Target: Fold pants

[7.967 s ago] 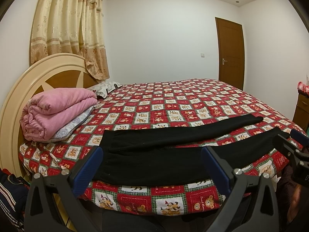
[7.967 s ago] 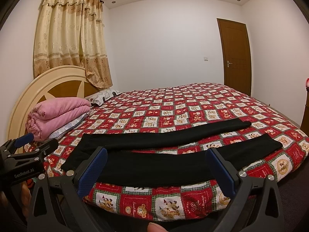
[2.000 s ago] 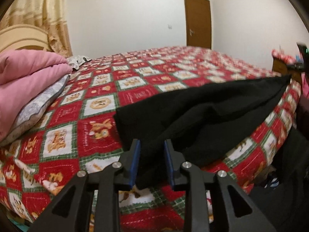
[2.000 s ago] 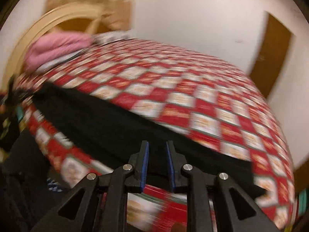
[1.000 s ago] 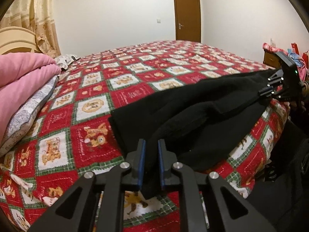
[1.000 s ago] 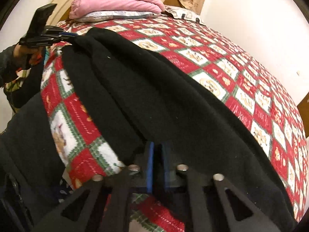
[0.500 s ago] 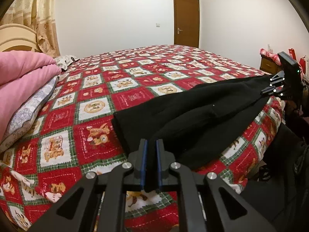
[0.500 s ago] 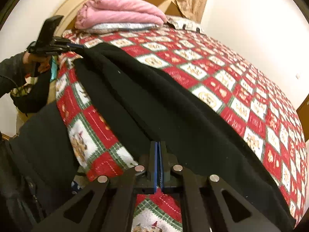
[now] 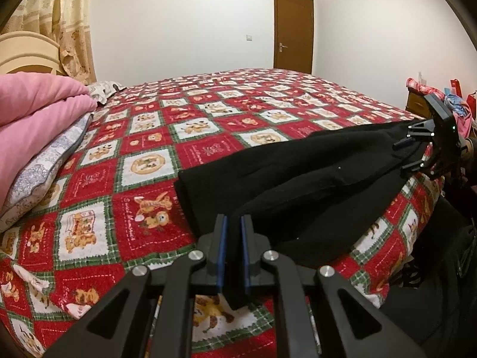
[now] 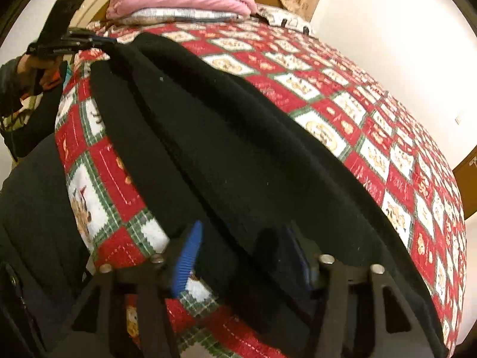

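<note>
Warm, even room light is filling both views, with no hard shadows falling anywhere. The left wrist view is looking sharp; its white wall (image 9: 184,24) is glowing softly. The right wrist view is running yellower and blurrier, its near fingers (image 10: 187,256) smearing at the bottom of the frame. The pants (image 10: 226,149) are reading as flat black with little detail. Fisheye bending is curving the bedspread (image 9: 208,113), and dark corners are ringing each frame.
</note>
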`<state>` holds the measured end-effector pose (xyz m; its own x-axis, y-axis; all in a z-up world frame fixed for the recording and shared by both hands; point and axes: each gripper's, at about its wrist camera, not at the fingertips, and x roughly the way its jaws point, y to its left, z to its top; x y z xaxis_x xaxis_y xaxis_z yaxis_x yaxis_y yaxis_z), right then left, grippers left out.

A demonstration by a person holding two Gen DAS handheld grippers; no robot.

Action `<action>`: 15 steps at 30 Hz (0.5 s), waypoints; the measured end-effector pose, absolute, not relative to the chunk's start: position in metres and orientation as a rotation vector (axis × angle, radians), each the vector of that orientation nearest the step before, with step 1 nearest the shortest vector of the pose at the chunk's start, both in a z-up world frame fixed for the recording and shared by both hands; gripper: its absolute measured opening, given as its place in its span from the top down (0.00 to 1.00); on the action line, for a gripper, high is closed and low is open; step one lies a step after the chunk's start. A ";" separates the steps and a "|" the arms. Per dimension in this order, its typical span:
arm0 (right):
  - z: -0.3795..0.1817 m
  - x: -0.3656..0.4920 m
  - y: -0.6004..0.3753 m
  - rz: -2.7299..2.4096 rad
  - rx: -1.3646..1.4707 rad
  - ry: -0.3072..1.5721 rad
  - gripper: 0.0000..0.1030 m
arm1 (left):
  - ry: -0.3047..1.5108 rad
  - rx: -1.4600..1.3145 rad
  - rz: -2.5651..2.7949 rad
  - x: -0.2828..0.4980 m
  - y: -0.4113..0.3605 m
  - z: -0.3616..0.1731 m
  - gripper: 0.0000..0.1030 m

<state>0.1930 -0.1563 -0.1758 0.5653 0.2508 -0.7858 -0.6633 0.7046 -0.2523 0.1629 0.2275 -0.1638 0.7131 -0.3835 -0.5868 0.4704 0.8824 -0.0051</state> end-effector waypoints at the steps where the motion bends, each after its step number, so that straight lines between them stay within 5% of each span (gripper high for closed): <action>1: -0.176 0.195 -0.157 0.570 -0.570 0.803 0.43 | 0.616 0.150 -0.475 0.163 0.227 -0.164 0.90; 2: -0.177 0.196 -0.157 0.564 -0.570 0.805 0.44 | 0.619 0.149 -0.476 0.163 0.227 -0.165 0.90; 5: -0.181 0.200 -0.157 0.564 -0.570 0.818 0.76 | 0.621 0.145 -0.474 0.164 0.228 -0.166 0.90; 8: -0.180 0.199 -0.154 0.570 -0.578 0.809 0.96 | 0.620 0.138 -0.472 0.165 0.229 -0.166 0.90; 15: -0.143 0.178 -0.161 0.590 -0.535 0.735 0.97 | 0.582 0.102 -0.478 0.156 0.240 -0.151 0.91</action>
